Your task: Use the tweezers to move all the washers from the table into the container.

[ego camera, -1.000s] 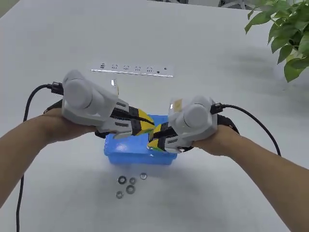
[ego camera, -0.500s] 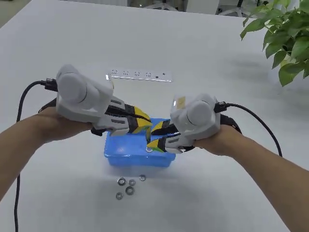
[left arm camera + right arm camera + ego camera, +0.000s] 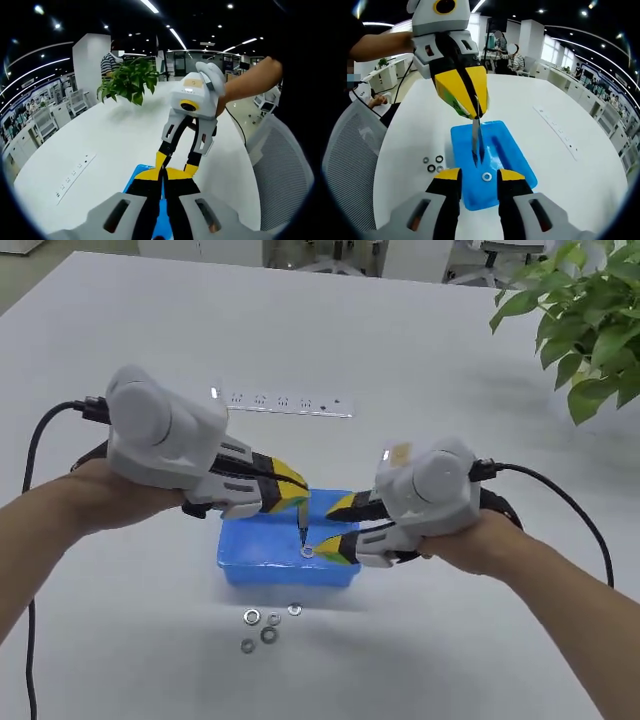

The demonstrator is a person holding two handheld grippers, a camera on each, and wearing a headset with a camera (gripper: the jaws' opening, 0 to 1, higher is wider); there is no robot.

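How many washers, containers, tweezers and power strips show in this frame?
Blue container: 1
Washers: 6, five on the table, one in the container
Tweezers: 1
Power strip: 1
Total: 9

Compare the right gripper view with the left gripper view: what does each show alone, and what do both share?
Right gripper view: the left gripper shut on the tweezers, one washer in the container, four washers on the table. Left gripper view: the open right gripper and a plant. Both: container, power strip, table.
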